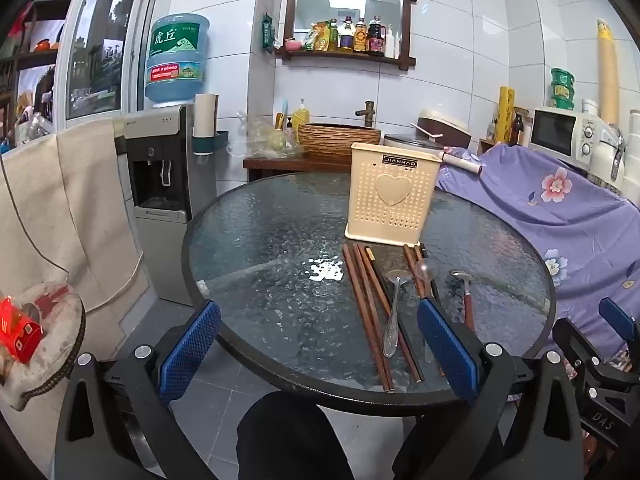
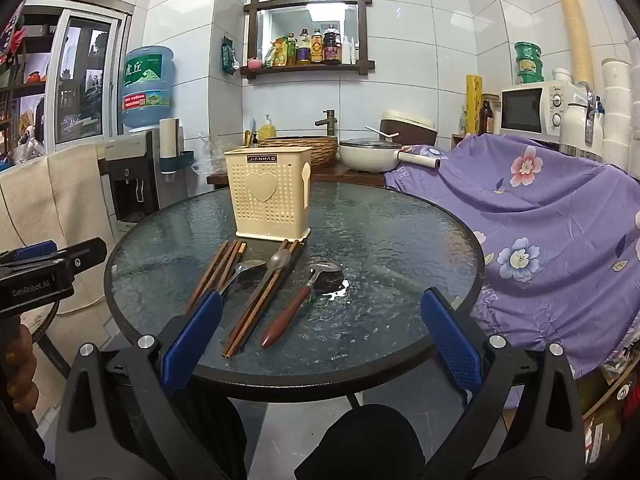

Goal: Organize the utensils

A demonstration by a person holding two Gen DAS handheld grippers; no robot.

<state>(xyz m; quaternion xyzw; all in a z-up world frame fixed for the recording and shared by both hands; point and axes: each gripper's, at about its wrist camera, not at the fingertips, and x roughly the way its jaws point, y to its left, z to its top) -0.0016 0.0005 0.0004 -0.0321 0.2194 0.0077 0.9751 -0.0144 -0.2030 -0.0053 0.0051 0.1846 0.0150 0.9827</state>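
A cream utensil holder (image 1: 390,196) with a heart on it stands upright on the round glass table (image 1: 256,248); it also shows in the right wrist view (image 2: 267,192). In front of it lie wooden chopsticks (image 1: 366,312) (image 2: 218,270), a steel spoon (image 1: 394,312) (image 2: 240,274), a clear-bowled spoon (image 2: 278,261) and a brown-handled spoon (image 2: 294,314). My left gripper (image 1: 320,344) is open and empty near the table's front edge. My right gripper (image 2: 324,332) is open and empty above the front edge, near the utensils.
A purple flowered cloth (image 2: 552,232) covers furniture right of the table. A water dispenser (image 1: 160,184) and beige draped cloth (image 1: 60,216) stand at left. A counter with a woven basin (image 1: 338,140), a pot (image 2: 370,154) and a microwave (image 2: 534,108) lies behind.
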